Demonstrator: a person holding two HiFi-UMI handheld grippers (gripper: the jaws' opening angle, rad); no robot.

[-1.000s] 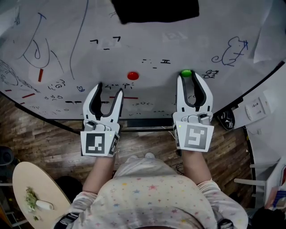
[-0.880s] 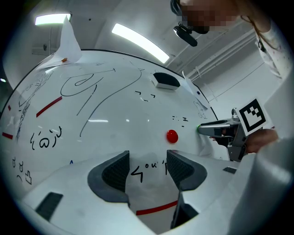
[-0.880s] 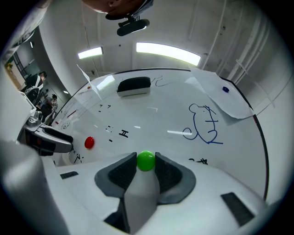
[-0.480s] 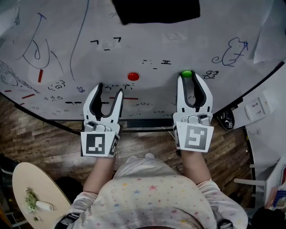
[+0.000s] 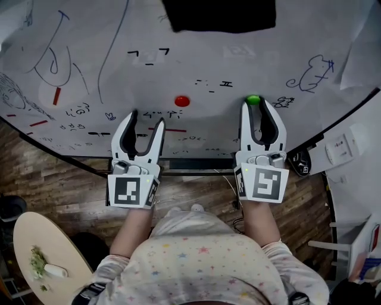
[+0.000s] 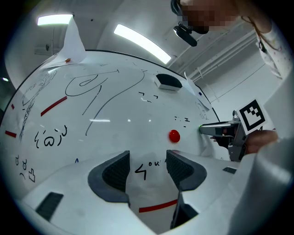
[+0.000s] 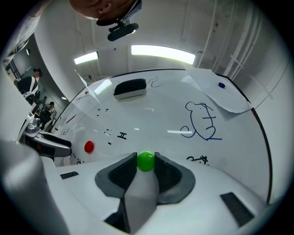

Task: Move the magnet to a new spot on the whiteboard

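A green magnet (image 5: 253,99) sits on the whiteboard (image 5: 178,59), and my right gripper (image 5: 254,103) is shut on it, the green ball (image 7: 146,161) pinched between the grey pads at the fingertips. A red magnet (image 5: 182,100) sticks to the board to the left of it, free of both grippers. My left gripper (image 5: 146,119) stands open below and left of the red magnet (image 6: 174,135), its jaws (image 6: 146,167) holding nothing, with only board scribbles showing between them.
A black eraser (image 5: 220,15) rests high on the board. A blue mouse drawing (image 5: 309,72) and a paper sheet (image 5: 363,53) lie to the right. The board's lower edge runs just behind the grippers, with a wall socket (image 5: 339,145) at right and a round wooden table (image 5: 41,256) at lower left.
The head view has drifted a little, so the board and the right gripper appear slightly further right. The green magnet stays pinched at the same distance from the red one.
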